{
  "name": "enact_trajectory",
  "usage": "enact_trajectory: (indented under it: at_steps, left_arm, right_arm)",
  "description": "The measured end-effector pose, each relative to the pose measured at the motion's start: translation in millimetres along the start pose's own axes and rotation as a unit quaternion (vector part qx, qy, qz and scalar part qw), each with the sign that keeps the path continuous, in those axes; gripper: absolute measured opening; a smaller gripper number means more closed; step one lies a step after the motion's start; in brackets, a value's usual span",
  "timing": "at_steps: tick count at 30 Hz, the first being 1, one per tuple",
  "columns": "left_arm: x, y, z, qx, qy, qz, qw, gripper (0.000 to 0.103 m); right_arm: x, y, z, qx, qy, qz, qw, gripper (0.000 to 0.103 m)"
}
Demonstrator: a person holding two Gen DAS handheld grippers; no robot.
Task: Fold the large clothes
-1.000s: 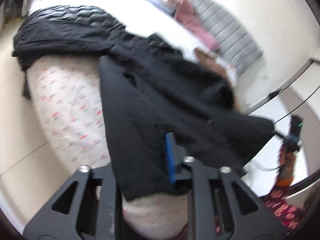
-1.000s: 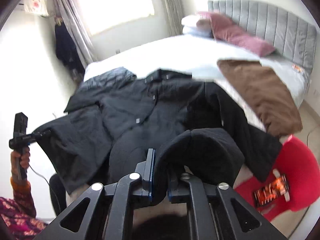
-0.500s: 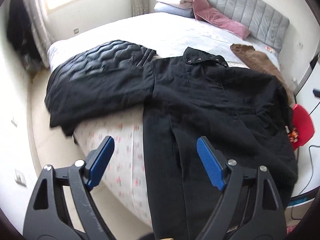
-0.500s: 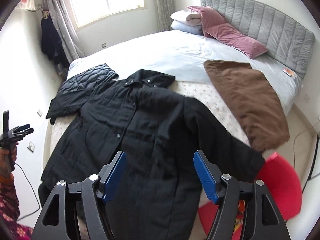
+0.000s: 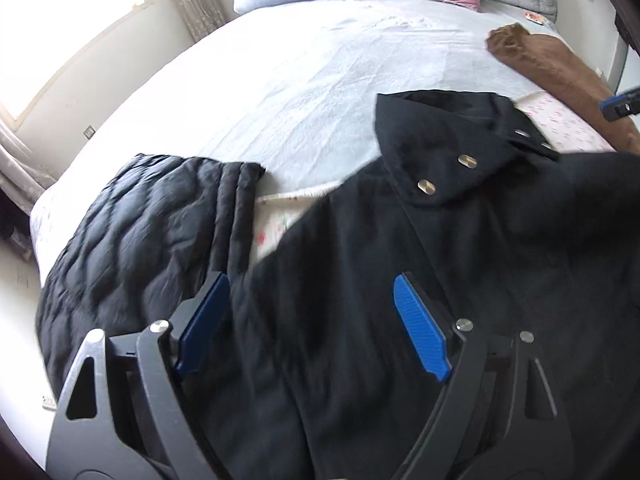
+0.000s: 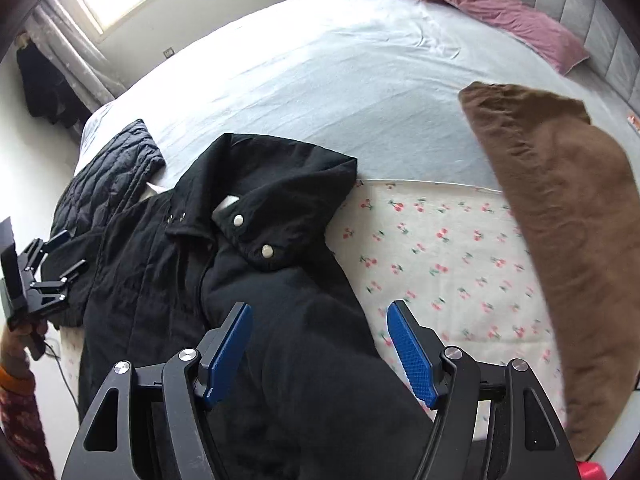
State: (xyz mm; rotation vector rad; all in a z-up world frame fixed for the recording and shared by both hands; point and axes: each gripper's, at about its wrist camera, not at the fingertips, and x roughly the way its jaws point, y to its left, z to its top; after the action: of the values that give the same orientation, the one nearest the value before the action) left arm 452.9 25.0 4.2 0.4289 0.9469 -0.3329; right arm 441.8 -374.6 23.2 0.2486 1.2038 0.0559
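Note:
A large black coat (image 5: 460, 272) with a snap-button collar (image 5: 460, 160) lies spread front-up on the bed; it also shows in the right wrist view (image 6: 248, 280). My left gripper (image 5: 312, 320) is open and empty, hovering low over the coat's left shoulder. My right gripper (image 6: 320, 348) is open and empty, over the coat's right shoulder edge, its right finger (image 6: 412, 356) above the cherry-print sheet (image 6: 440, 248). The left gripper also appears at the left of the right wrist view (image 6: 48, 264).
A black quilted jacket (image 5: 140, 240) lies left of the coat, touching it. A brown garment (image 6: 560, 220) lies to the right on the bed. Pink and white pillows (image 6: 500, 8) sit by the grey headboard (image 6: 580, 20). White bedding (image 5: 320, 68) stretches beyond the collar.
A second ago both grippers were shut on the coat's hem. They let go, opened, and have moved forward and down toward the coat's shoulders by the collar.

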Motion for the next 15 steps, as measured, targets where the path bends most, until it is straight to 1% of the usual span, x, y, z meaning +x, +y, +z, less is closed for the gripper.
enact_trajectory:
  at_steps: [2, 3, 6, 8, 10, 12, 13, 14, 15]
  left_arm:
    - [31, 5, 14, -0.007, 0.004, -0.014, 0.9999, 0.085]
    - [47, 8, 21, -0.010, 0.002, -0.027, 0.9996, 0.085]
    - [76, 13, 30, -0.005, -0.004, -0.050, 0.9987, 0.084]
    - [89, 21, 29, -0.017, -0.002, -0.088, 0.9960, 0.084]
    - [99, 28, 23, -0.035, 0.011, -0.127, 0.9912, 0.082]
    - [108, 30, 12, -0.056, 0.034, -0.172, 0.9829, 0.072]
    - [106, 28, 5, -0.059, 0.029, -0.181, 0.9814, 0.071]
    - [106, 27, 4, -0.055, 0.023, -0.184, 0.9811, 0.063]
    - [100, 24, -1, -0.052, 0.022, -0.199, 0.9784, 0.050]
  right_arm:
    - [32, -1, 20, 0.035, 0.010, 0.033, 0.999, 0.071]
    - [48, -1, 29, 0.058, 0.011, 0.049, 0.997, 0.071]
    - [89, -2, 52, 0.122, 0.015, 0.094, 0.988, 0.071]
    - [102, 2, 58, 0.133, 0.014, 0.114, 0.984, 0.071]
    - [115, 11, 61, 0.116, 0.020, 0.101, 0.988, 0.071]
    - [126, 16, 57, 0.091, 0.031, 0.076, 0.992, 0.071]
    - [129, 18, 52, 0.080, 0.035, 0.068, 0.994, 0.071]
    - [128, 18, 49, 0.069, 0.034, 0.070, 0.995, 0.071]
    - [124, 17, 46, 0.054, 0.030, 0.075, 0.995, 0.071]
